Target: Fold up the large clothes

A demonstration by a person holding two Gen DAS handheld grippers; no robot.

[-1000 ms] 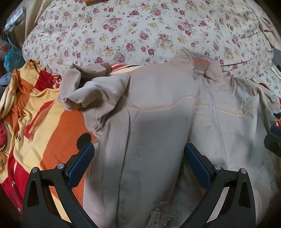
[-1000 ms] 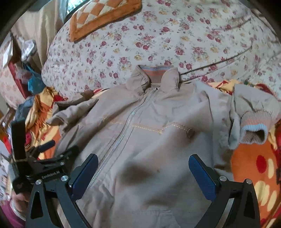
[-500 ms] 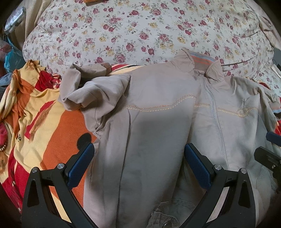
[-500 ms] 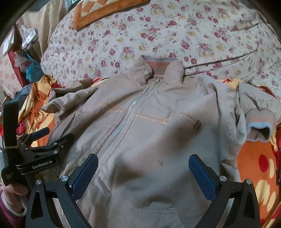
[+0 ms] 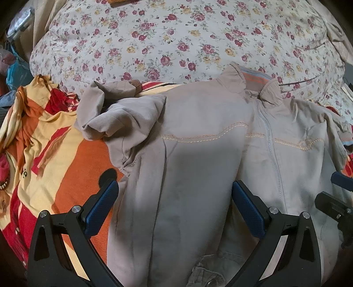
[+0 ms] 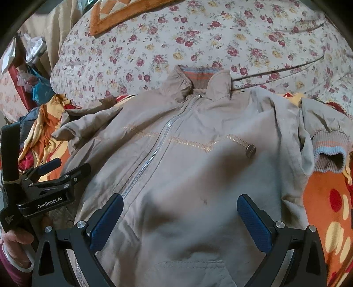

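Note:
A beige zip-up jacket [image 5: 198, 159] lies front up on the bed, collar away from me; it also shows in the right wrist view [image 6: 198, 159]. Its left sleeve [image 5: 114, 119] is bunched beside the shoulder. Its right sleeve with a striped knit cuff [image 6: 328, 154] is folded up at the right. My left gripper [image 5: 174, 198] is open and empty above the jacket's left lower front. My right gripper [image 6: 179, 212] is open and empty above the right lower front. The left gripper also shows in the right wrist view [image 6: 53, 176], and the right gripper shows in the left wrist view [image 5: 337, 192].
An orange, yellow and red blanket [image 5: 55, 159] lies under the jacket, seen also at the right [image 6: 331, 209]. A floral quilt [image 5: 176, 39] is heaped behind the collar. An orange patterned cushion [image 6: 123, 13] lies on the quilt. Clutter and bags [image 6: 33, 72] sit at far left.
The right wrist camera has drawn back and up a little, so the jacket sits lower and more central. The right gripper has slid down in the left view. The jacket has not moved.

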